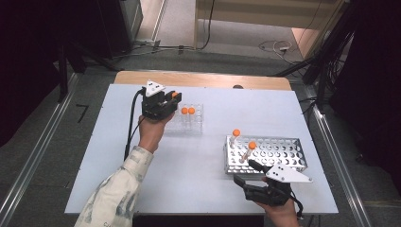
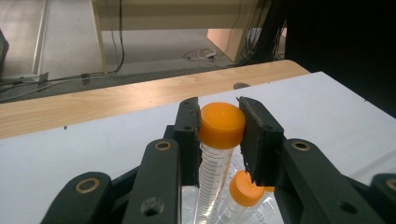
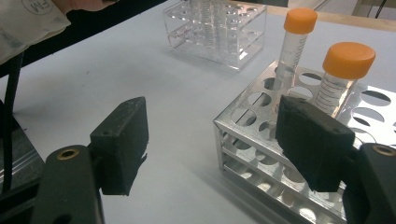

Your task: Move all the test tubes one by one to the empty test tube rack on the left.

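My left gripper (image 1: 173,96) (image 2: 219,126) is shut on the orange cap of a clear graduated tube (image 2: 221,125), held above the clear plastic rack (image 1: 189,119). Two more orange-capped tubes (image 1: 187,111) stand in that rack, and one shows below the jaws (image 2: 245,187). The metal rack (image 1: 265,153) (image 3: 252,140) at the right holds two orange-capped tubes (image 1: 236,134) (image 1: 251,146) (image 3: 298,28) (image 3: 346,65). My right gripper (image 1: 246,172) (image 3: 219,140) is open near the metal rack's front left corner, with nothing between its jaws.
The white table top (image 1: 142,179) ends in a wooden strip (image 1: 203,79) at the far side. Cables lie on the floor beyond. A patterned sleeve (image 1: 116,198) reaches in from the bottom left. The clear rack (image 3: 219,28) stands far off in the right gripper view.
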Motion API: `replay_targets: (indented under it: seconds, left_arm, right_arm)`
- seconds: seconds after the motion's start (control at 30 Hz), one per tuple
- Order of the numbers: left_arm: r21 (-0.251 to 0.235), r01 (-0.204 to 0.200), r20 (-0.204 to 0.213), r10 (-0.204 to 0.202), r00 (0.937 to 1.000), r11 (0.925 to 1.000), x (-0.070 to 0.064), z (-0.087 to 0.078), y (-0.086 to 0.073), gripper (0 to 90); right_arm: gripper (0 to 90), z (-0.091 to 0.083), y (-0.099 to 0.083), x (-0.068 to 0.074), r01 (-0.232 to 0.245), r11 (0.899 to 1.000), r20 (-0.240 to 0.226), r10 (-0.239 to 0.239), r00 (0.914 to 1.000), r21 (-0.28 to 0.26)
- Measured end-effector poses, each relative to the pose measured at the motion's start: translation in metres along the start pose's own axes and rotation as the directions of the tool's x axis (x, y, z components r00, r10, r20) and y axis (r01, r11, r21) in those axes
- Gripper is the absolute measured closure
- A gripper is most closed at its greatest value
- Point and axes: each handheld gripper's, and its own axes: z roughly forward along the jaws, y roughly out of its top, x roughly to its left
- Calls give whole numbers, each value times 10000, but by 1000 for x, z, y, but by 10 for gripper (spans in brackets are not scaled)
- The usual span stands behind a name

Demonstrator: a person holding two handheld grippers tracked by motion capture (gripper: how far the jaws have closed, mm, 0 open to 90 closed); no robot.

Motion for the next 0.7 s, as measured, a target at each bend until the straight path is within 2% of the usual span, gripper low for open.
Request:
replay_targets:
  seconds: [0.33, 0.7]
  left_arm:
    - [-3, -421, -101, 421, 9991, 9991, -5, 3, -18, 697]
    - [86, -442, -119, 443, 9989, 9990, -6, 5, -28, 690]
  right_arm:
    - [244, 1, -1, 0, 75, 10000, 24, -76, 10000, 28]
    - [245, 3, -1, 1, 123, 9999, 36, -123, 9999, 78]
